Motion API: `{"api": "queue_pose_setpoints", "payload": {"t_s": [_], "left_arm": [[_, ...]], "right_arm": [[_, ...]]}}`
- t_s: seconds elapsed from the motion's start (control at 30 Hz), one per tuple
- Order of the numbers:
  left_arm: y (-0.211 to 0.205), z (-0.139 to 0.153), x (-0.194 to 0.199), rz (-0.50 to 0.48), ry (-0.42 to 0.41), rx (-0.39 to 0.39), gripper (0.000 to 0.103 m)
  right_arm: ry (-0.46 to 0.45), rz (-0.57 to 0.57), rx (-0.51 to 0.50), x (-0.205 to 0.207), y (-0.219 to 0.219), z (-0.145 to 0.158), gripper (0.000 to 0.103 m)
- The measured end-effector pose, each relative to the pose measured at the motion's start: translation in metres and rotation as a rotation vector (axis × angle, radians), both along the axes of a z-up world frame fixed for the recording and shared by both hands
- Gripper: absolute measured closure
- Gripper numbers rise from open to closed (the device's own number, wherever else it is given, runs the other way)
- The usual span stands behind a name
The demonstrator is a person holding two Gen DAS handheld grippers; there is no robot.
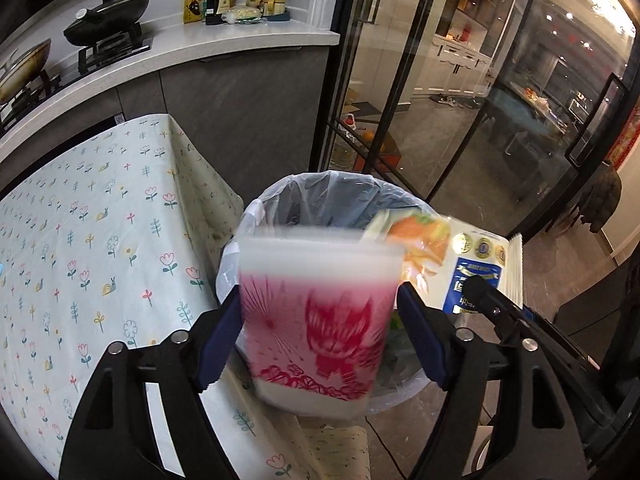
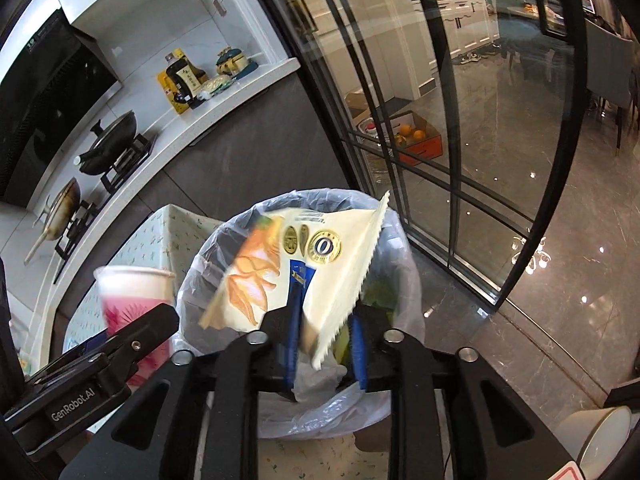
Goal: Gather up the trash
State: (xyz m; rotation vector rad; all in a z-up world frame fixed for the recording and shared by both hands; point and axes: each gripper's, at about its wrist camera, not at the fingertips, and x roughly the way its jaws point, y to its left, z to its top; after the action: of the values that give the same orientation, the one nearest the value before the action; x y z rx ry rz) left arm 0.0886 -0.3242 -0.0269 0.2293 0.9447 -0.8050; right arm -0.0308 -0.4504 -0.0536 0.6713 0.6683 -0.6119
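Left wrist view first: the flowered table [image 1: 100, 240] filled the nine o'clock side, and the left gripper [image 1: 320, 300] hung just off its corner, pointing down at the lined trash bin [image 1: 320, 178]. Between its pads sat the red-printed paper cup [image 1: 316, 320], mouth up, directly over the bin's near rim. The jaws were spread wide, a pad close at each flank of the cup. The cup was smeared while the fingers were sharp, so we judged it was already slipping free rather than being squeezed.

At two o'clock from the cup, the snack wrapper [image 1: 460, 264] hovered over the bin's far side.

In the right wrist view, the cup was at nine o'clock and the bin dead centre at twelve. The right gripper [image 2: 324, 312] was over the bin mouth with its jaws parted. The wrapper lay against the nine o'clock pad, with clear space to the three o'clock pad, so nothing was pinching it. Green scraps showed in the bin below.

We read this as the drop step: both pieces were over the liner and being let go. The next move called for both jaws to stay apart until cup and wrapper were fully inside. The cup sat nearest the rim, so it was the one that could catch. Then both hands should head back to the table.
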Motion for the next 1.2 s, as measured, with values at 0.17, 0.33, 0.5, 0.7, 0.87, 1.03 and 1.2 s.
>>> {"api": "queue_pose_setpoints", "payload": {"t_s": [0.17, 0.33, 0.5, 0.7, 0.87, 1.03, 1.2], "left_arm": [[0.007, 0.002, 0.005, 0.024, -0.005, -0.006, 0.024], [0.015, 0.006, 0.007, 0.042, -0.009, -0.019, 0.024], [0.024, 0.01, 0.007, 0.056, -0.012, -0.027, 0.024], [0.04, 0.018, 0.007, 0.072, -0.026, -0.037, 0.024], [0.059, 0.025, 0.012, 0.098, -0.031, -0.05, 0.024], [0.082, 0.032, 0.019, 0.134, -0.04, -0.06, 0.024], [0.111, 0.037, 0.03, 0.181, -0.04, -0.073, 0.024]], "right_arm": [[-0.008, 0.017, -0.022, 0.008, 0.008, 0.005, 0.065], [-0.022, 0.018, -0.022, 0.008, 0.012, 0.011, 0.062], [-0.028, 0.029, -0.03, 0.009, 0.022, 0.018, 0.06], [-0.039, 0.05, -0.04, 0.012, 0.036, 0.027, 0.059], [-0.044, 0.08, -0.048, 0.018, 0.054, 0.032, 0.059], [-0.046, 0.117, -0.05, 0.028, 0.076, 0.037, 0.058], [-0.043, 0.166, -0.059, 0.041, 0.103, 0.041, 0.058]]}}
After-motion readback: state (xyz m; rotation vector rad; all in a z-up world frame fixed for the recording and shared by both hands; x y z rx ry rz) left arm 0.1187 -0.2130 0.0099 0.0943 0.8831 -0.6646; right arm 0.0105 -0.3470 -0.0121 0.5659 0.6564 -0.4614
